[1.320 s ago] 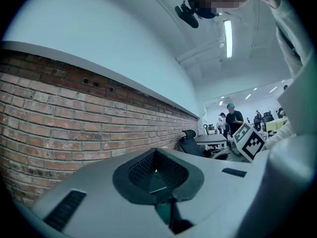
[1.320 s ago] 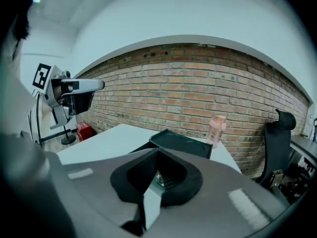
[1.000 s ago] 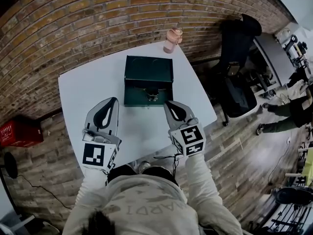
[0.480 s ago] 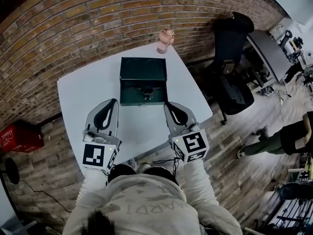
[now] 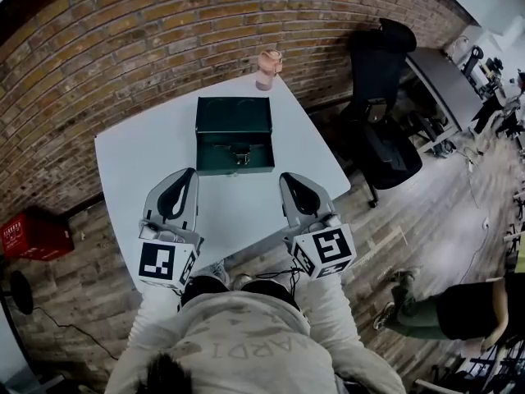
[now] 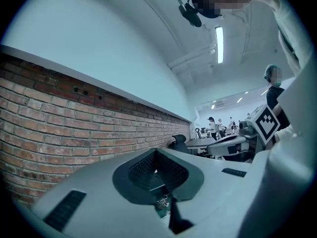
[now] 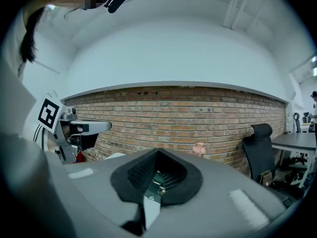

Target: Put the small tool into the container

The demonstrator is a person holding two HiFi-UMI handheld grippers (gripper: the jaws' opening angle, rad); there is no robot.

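In the head view, a dark green metal box [image 5: 234,125] with a small metal latch [image 5: 240,158] on its near wall is sitting on the white table [image 5: 148,158]. Its lid is lying shut, so the inside is hidden. A pink cup [image 5: 267,68] is standing at the table's far edge, well apart from the box, in front of the brick wall [image 5: 123,48]. The left gripper [image 5: 191,171] and the right gripper [image 5: 286,177] are hovering over the table's near part, 1 on each side of the box's front and both apart from it. A black office chair [image 5: 381,72] is standing to the right of the table, and a red box [image 5: 33,235] is lying on the floor to the left.

In the left gripper view, the 2 jaws are pressing together at their tips with nothing clamped between them. The green box and its latch are showing through the opening behind the tips.

In the right gripper view, the jaws are likewise meeting at the tips and gripping nothing. The box's latch and a strip of white table are showing through the opening, and the pink cup is standing by the wall beyond.
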